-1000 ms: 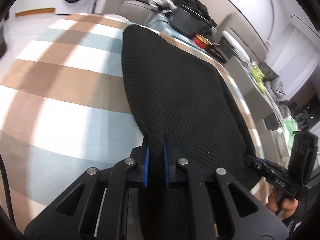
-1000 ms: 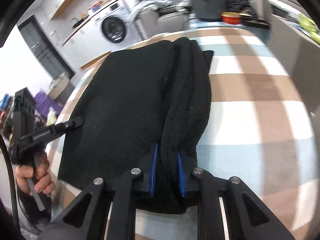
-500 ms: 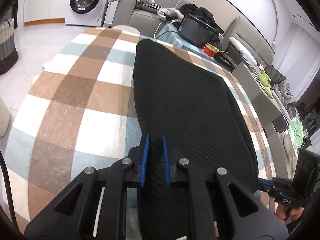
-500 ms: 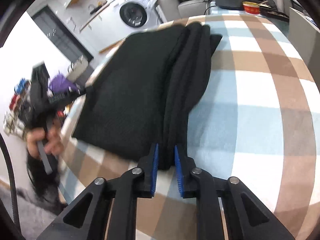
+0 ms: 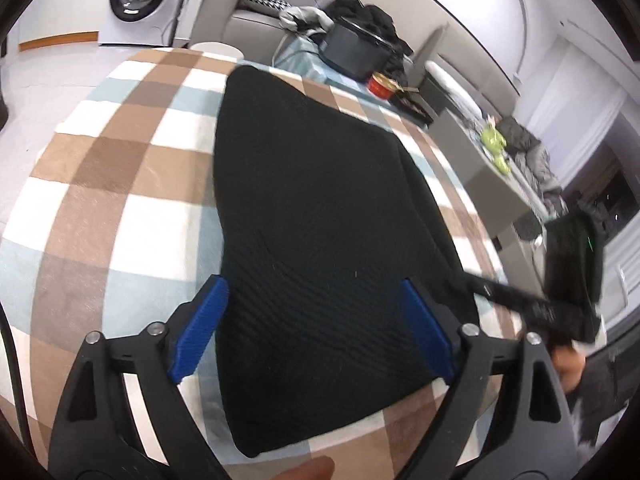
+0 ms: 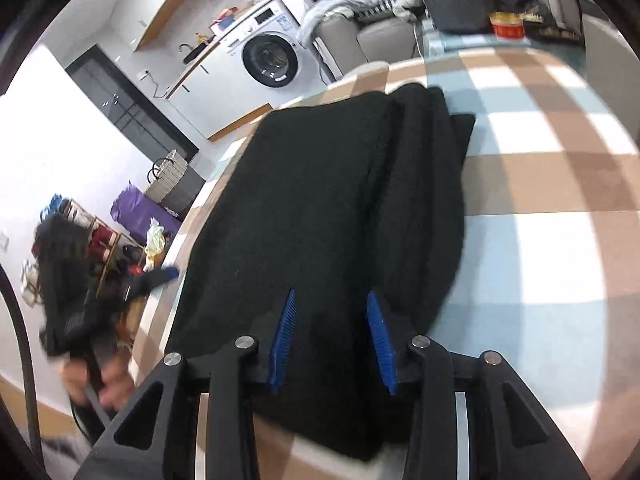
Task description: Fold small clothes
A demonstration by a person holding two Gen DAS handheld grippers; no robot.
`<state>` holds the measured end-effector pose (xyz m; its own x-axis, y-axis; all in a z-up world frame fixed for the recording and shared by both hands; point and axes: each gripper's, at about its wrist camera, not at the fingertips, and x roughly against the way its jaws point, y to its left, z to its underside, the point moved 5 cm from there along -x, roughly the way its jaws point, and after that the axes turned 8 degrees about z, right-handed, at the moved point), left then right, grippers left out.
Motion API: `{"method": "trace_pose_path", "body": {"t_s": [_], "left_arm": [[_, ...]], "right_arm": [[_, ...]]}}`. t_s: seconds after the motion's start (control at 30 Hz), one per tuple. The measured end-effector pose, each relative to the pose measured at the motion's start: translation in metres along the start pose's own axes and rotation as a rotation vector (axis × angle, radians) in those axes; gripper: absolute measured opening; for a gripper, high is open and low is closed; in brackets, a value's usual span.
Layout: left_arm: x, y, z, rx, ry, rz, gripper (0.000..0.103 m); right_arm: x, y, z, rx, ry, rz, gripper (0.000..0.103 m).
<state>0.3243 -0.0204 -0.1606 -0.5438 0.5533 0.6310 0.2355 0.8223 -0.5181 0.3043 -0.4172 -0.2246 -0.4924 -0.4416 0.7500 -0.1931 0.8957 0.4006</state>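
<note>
The black knitted garment (image 5: pixel 316 216) lies folded flat on the worktop (image 5: pixel 120 168), which is covered by a cloth checked in brown, white and pale blue. Along the garment's right side, as the right wrist camera shows it, the fabric (image 6: pixel 320 216) is doubled into thick lengthwise rolls with one corner poking out at the far end. The left gripper (image 5: pixel 314 304) hangs over the near end of the garment with its blue-padded fingers (image 5: pixel 200 324) spread wide, holding nothing. The right gripper (image 6: pixel 332 316) is over its own end of the cloth, its blue fingers (image 6: pixel 286 328) parted as well and the knit showing dark between them; whether the tips touch the fabric I cannot tell. Each camera catches the other gripper blurred at the worktop's edge, a hand wrapped around its handle. Beyond the worktop stand a white front-loading washing machine (image 6: pixel 268 60), a grey sofa (image 5: pixel 240 16) strewn with clothes, a black box (image 5: pixel 354 52) and a small red tin (image 5: pixel 382 85).
</note>
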Motion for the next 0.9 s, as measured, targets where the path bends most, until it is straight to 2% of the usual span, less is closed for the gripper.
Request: {"method": "trace_pose_path", "body": {"t_s": [0.03,0.07,0.1,0.13,0.2,0.3,0.37,0.47,0.53,0.7,0.8,0.87,0.9], "left_arm": [[-0.002,-0.001,0.004,-0.008,0.01,-0.006,0.101],[-0.002,-0.002,0.007,-0.013,0.013,-0.009,0.102],[-0.002,-0.003,0.009,-0.019,0.014,-0.01,0.102],[-0.003,-0.004,0.011,-0.023,0.017,-0.012,0.102],[-0.003,-0.004,0.011,-0.023,0.021,-0.014,0.102],[0.001,-0.006,0.009,-0.035,0.011,-0.02,0.102],[0.002,-0.007,0.007,-0.044,0.002,-0.027,0.102],[-0.002,-0.007,0.007,-0.055,0.004,-0.04,0.102],[-0.007,-0.007,0.009,-0.056,0.023,-0.052,0.102],[-0.01,-0.015,0.017,-0.107,0.047,-0.074,0.102],[-0.014,-0.017,0.021,-0.123,0.065,-0.069,0.102],[-0.019,-0.017,0.023,-0.129,0.078,-0.068,0.102],[-0.021,-0.017,0.024,-0.127,0.083,-0.067,0.102]], "right_arm": [[-0.009,0.0,-0.004,-0.017,0.007,-0.014,0.038],[-0.015,-0.001,-0.006,-0.036,0.014,-0.034,0.036],[-0.02,-0.001,-0.008,-0.053,0.025,-0.058,0.03],[-0.025,0.0,-0.009,-0.06,0.029,-0.067,0.013],[-0.024,0.003,-0.012,-0.054,0.011,-0.064,0.009],[0.008,0.019,-0.018,0.009,-0.116,-0.033,0.008],[0.025,0.024,-0.019,0.046,-0.162,0.036,0.008],[0.011,0.009,-0.012,0.061,-0.117,0.183,0.009],[-0.013,-0.003,-0.006,0.04,-0.053,0.224,0.011],[0.004,-0.009,0.004,0.018,-0.024,0.097,0.029],[0.02,-0.009,0.023,0.073,0.017,0.008,0.03],[0.022,-0.013,0.035,0.118,0.023,0.012,0.028],[0.023,-0.016,0.038,0.124,0.021,0.02,0.023]]}}
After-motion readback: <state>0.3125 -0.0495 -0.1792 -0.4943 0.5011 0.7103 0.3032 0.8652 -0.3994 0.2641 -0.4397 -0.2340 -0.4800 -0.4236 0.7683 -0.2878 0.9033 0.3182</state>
